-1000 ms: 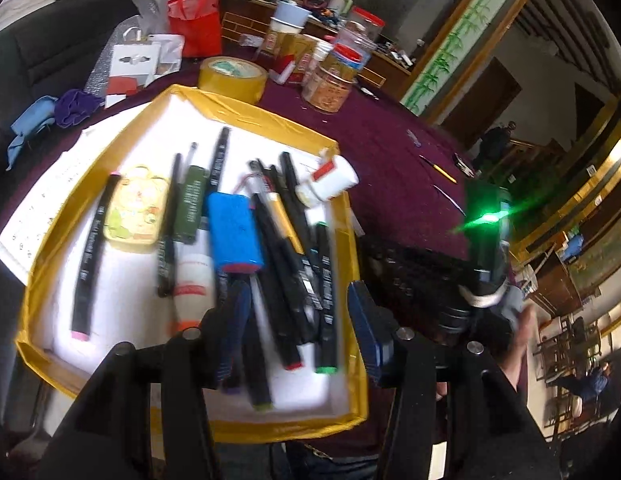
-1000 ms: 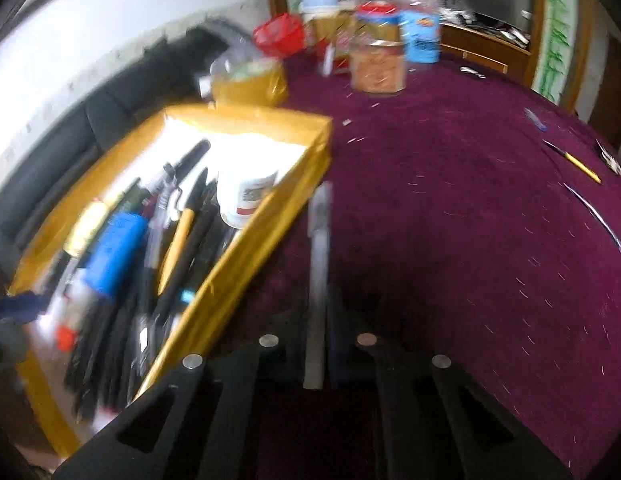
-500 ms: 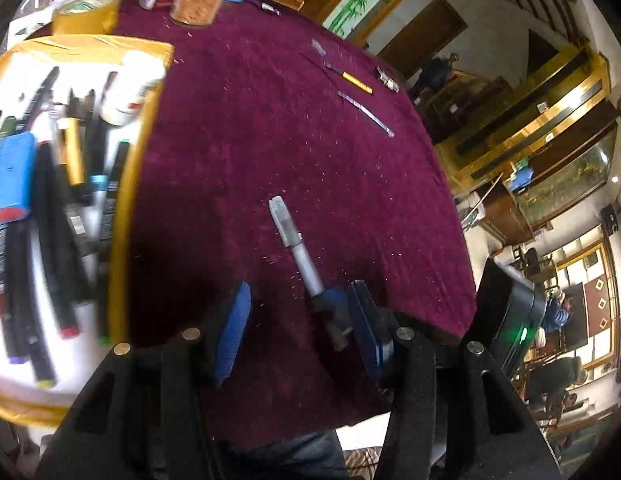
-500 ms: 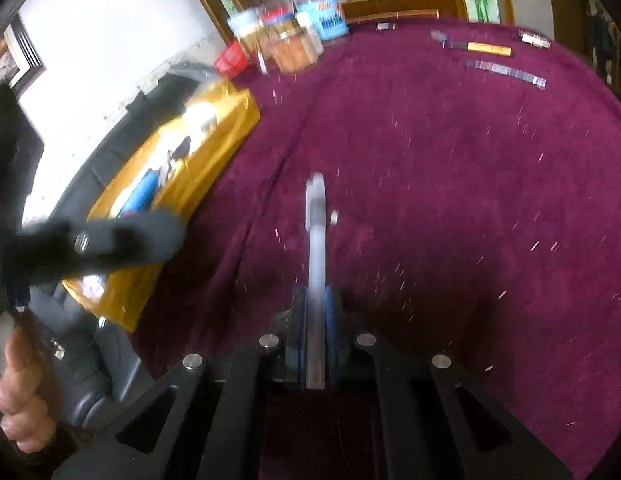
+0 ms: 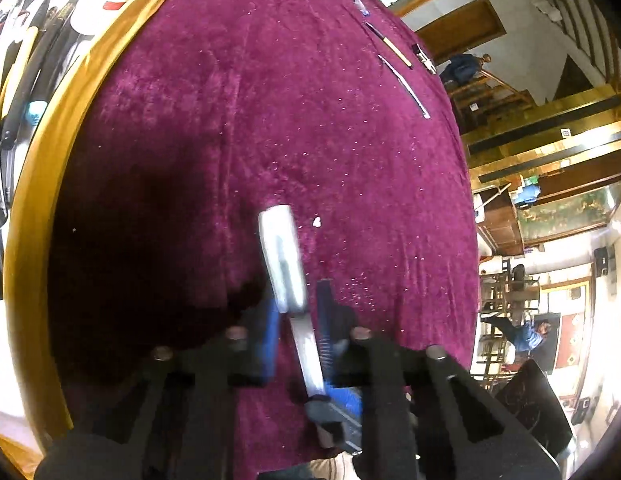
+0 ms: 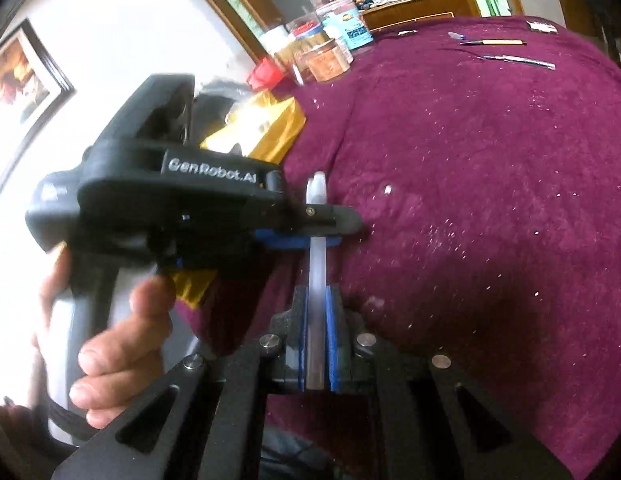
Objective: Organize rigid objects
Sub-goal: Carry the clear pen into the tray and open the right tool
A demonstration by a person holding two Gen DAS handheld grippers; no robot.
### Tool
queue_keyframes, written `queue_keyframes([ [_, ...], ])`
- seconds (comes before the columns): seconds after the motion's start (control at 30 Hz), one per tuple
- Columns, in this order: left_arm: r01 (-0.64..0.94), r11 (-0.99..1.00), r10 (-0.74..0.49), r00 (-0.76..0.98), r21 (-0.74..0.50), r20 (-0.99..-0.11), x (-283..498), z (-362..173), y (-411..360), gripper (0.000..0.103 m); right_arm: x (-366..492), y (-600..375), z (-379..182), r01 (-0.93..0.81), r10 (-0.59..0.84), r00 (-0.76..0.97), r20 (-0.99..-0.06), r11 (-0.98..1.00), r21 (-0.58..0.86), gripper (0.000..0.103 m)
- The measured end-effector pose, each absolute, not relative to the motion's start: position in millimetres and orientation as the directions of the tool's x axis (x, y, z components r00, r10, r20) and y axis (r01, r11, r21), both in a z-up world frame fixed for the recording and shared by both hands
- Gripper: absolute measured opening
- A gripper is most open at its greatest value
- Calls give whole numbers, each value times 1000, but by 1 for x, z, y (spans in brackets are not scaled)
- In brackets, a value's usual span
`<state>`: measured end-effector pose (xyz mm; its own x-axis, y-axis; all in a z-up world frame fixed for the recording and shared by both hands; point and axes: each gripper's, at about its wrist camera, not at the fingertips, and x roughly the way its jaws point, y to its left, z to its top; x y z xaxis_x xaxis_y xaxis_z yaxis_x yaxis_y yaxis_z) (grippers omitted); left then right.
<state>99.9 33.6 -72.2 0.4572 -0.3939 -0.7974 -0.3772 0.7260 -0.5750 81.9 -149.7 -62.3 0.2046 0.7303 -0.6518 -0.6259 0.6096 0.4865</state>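
**A:** Holding that grey pen (image 6: 315,280) with both of yours? Your right gripper (image 6: 315,344) is clamped on its lower barrel.

**B:** Yep. Your left gripper (image 6: 310,226) comes in from 9 o'clock; its jaws have just been closing around the cap end. Pen's above the purple tablecloth (image 6: 490,200), gold tray (image 5: 38,168) at 10 o'clock.

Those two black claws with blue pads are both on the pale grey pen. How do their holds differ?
The right gripper clamps the pale grey pen at its near end, pen running straight along its fingers; the left gripper crosses it sideways, nearer the far tip. The left gripper's jaws have just been closing on the pen; the right gripper's sit shut. Both press blue pads on it.
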Motion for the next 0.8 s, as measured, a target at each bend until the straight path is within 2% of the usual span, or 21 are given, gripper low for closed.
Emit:
queue_keyframes([
  [0.17,-396,715,-365,492,-576,-790,87,-68,42,10,76,-138,-62,-647,744,196,-639,588,486,8],
  [0.37,-400,666,-353,574,-629,-739,62,-39,77,9,64,-101,-39,-721,778,156,-609,511,468,8],
  [0.57,-430,654,-238,664,-623,-708,37,-4,138,9,58,-42,-17,-787,809,104,-579,422,449,8],
  [0.7,-474,642,-191,662,-603,-724,41,-9,172,9,69,-3,-22,-782,808,74,-584,411,469,8],
  [0.8,-493,617,-217,642,-613,-735,51,-28,191,9,75,14,-33,-768,797,54,-602,419,485,8],
])
